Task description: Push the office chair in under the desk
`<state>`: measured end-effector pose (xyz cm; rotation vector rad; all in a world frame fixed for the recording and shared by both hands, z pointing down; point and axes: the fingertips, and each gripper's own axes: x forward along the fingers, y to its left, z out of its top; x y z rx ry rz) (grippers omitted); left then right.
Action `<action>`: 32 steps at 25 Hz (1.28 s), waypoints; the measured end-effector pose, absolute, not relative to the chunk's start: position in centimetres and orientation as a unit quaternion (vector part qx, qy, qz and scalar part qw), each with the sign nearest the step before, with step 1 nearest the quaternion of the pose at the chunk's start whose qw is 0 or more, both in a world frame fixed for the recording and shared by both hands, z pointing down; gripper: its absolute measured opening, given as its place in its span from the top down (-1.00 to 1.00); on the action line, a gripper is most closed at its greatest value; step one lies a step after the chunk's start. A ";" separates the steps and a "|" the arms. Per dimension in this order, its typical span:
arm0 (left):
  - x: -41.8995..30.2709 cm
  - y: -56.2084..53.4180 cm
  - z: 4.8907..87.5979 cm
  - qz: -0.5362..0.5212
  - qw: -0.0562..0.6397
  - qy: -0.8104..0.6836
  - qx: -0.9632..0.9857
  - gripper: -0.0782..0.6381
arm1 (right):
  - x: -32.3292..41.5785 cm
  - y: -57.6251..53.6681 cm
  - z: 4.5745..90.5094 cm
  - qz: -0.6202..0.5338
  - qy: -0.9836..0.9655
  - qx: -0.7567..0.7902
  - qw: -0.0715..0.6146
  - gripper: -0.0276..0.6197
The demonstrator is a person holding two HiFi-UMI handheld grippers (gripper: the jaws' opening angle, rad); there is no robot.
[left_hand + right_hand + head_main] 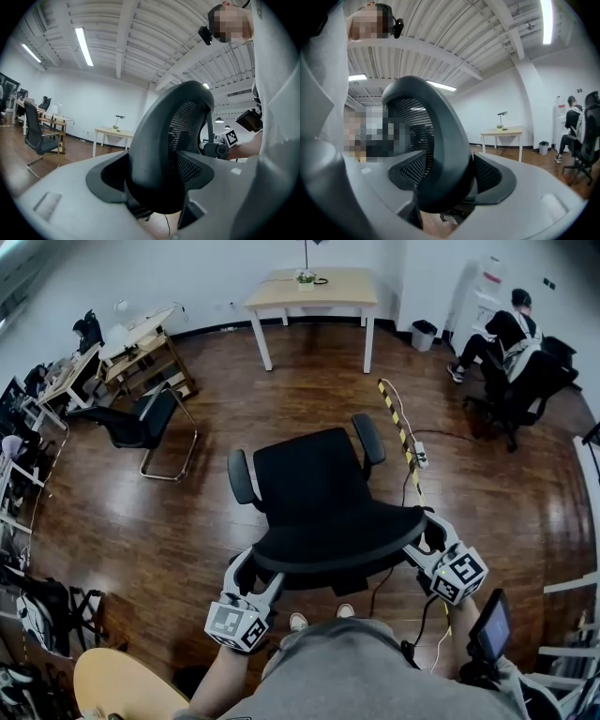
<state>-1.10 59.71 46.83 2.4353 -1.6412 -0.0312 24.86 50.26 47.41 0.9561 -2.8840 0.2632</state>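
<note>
office chair (314, 493) at the centre of the head view, seat facing the wooden surface (314, 289) at upper centre. the two stand well apart, with wood floor (187, 521) between them, so the chair is not yet under the surface. the backrest (333, 549) is turned toward the person, which puts its top rim within reach as the natural place from which to drive the chair forward. the left gripper (255, 576) takes the rim's left end and the right gripper (422, 538) its right end; a hold at both ends likely keeps the chair from swivelling as it rolls.

in the left gripper view the fingers (70, 197) stand widely spread, the thick rim of the backrest (159, 150) filling the gap and meeting both pads: a pinch on the rim, as far as can be judged. the right gripper view shows the same, fingers (534, 187) wide and the backrest (440, 154) seated between them, touching both sides.

a taped cable strip (398, 423) lies on the floor to the right of the chair's path and may catch a castor.
</note>
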 end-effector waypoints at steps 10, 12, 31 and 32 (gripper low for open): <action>-5.3 59.6 46.3 -0.001 0.110 -0.535 0.838 -0.05 | 21.6 53.0 47.2 0.094 -0.932 0.349 0.038 -0.02; -6.2 59.4 46.5 -0.002 0.110 -0.525 0.844 -0.04 | 20.9 53.6 47.3 0.098 -0.927 0.361 0.036 -0.02; -17.2 56.8 47.0 0.005 0.128 -0.458 0.880 -0.02 | 10.9 58.4 47.4 0.116 -0.889 0.444 0.012 0.02; -17.3 56.7 47.0 0.006 0.128 -0.456 0.881 -0.02 | 10.8 58.4 47.5 0.116 -0.888 0.446 0.013 0.02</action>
